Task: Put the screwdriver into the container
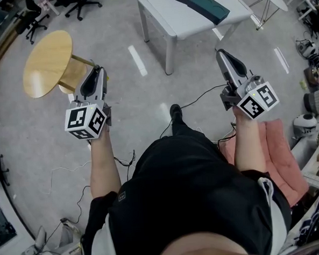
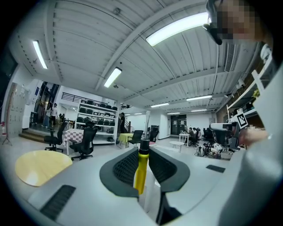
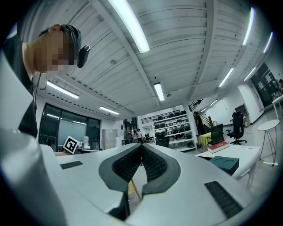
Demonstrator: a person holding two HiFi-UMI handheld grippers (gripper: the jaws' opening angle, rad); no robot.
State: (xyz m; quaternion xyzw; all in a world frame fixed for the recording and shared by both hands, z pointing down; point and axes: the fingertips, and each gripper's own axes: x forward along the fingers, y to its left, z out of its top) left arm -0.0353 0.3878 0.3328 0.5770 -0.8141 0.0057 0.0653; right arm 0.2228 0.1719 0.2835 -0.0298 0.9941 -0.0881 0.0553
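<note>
**Screwdriver held in left jaws, both grippers raised over floor**

Left gripper (image 1: pixel 95 75) jaws clamped on a yellow-handled screwdriver (image 2: pixel 141 170), with its black end sticking out past the jaw tips. Right gripper (image 1: pixel 225 57) jaws pressed together, nothing between them. Teal container (image 1: pixel 209 7) sits on the white table (image 1: pixel 196 23) ahead, well apart from both grippers. Round wooden table (image 1: pixel 46 62) beyond the left gripper.
</note>
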